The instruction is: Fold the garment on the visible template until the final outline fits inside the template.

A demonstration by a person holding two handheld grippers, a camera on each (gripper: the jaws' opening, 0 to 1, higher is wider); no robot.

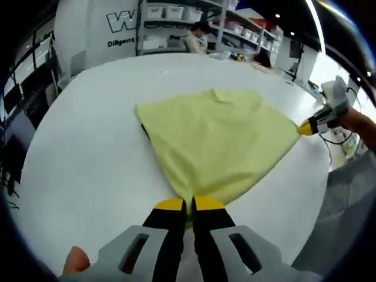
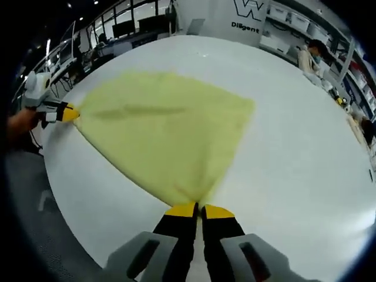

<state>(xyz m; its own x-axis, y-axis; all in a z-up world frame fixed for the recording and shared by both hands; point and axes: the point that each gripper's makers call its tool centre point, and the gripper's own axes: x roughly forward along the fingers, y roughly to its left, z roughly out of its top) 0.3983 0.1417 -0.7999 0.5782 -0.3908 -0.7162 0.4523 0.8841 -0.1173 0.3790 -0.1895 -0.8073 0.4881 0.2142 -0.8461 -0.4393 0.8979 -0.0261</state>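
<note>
Bright workshop: storage shelves (image 1: 176, 23) with white bins along the back wall, white panel with dark lettering (image 1: 120, 26), a person (image 1: 197, 36) seated near the shelves. Round white table (image 1: 76, 153) carrying a pale yellow garment (image 1: 217, 135), spread mostly flat, pulled taut between two corners. Dark edge, possibly the template, peeking out under garment's left side in left gripper view; cannot tell for sure.

Left hand-held gripper (image 1: 188, 205): yellow-tipped black jaws pinched together on near corner of garment, fabric fanning out from the tips. Fingertip (image 1: 75, 258) visible at lower left of its body.

Right hand-held gripper (image 2: 200, 210): jaws likewise clamped on a garment corner at near table edge; also seen in left gripper view (image 1: 306, 127), at far right corner of fabric, hand (image 1: 358, 122) behind it.

In right gripper view, left hand-held gripper (image 2: 69, 113) biting the opposite corner at table's left rim. Garment (image 2: 164, 129) lying between both, one faint crease across upper part.
</note>
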